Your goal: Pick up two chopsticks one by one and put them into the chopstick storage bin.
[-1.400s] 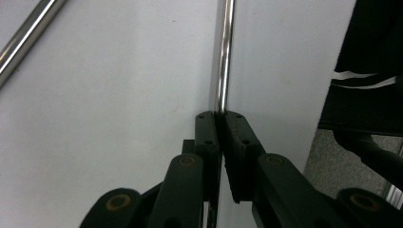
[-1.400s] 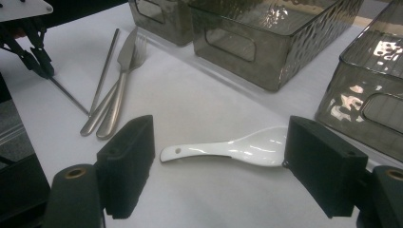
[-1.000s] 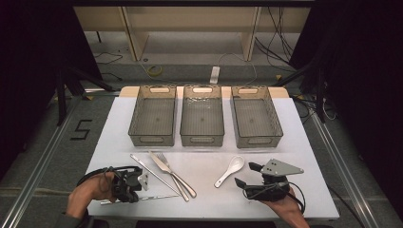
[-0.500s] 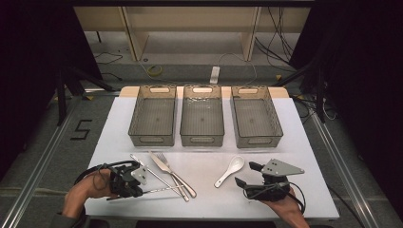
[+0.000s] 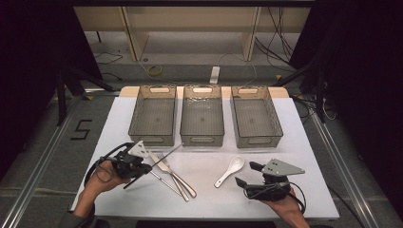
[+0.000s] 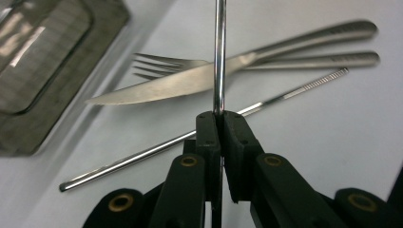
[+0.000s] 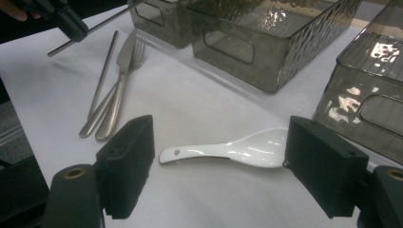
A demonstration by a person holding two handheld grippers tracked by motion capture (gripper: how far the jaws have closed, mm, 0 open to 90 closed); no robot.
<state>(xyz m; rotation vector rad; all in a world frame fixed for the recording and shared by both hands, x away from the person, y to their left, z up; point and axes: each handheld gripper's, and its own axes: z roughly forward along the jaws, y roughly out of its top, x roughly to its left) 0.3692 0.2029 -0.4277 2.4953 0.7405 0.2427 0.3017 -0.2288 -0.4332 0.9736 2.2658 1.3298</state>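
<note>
My left gripper [image 5: 144, 166] [image 6: 221, 116] is shut on a thin metal chopstick [image 5: 165, 156] [image 6: 219, 57], which hangs tilted above the table with its far end toward the left bin [image 5: 154, 89]. A second chopstick [image 6: 157, 149] lies on the white table beneath it. Just beyond lie a knife [image 5: 167, 166] [image 6: 161, 85] and a fork [image 6: 157, 64], crossing each other. At the front right, my right gripper [image 5: 248, 174] [image 7: 223, 142] rests open. A white ceramic spoon [image 5: 230, 170] [image 7: 237, 149] lies just ahead, between its jaws and untouched.
Three empty smoky plastic bins stand in a row at the back: left, middle [image 5: 202, 89] and right [image 5: 249, 90]. The white table's edge [image 5: 328, 209] runs close behind my right hand. Dark floor and cables surround the table.
My left gripper has risen and moved toward the bins with the chopstick, lifting it off the table. My right gripper has stayed where it was.
</note>
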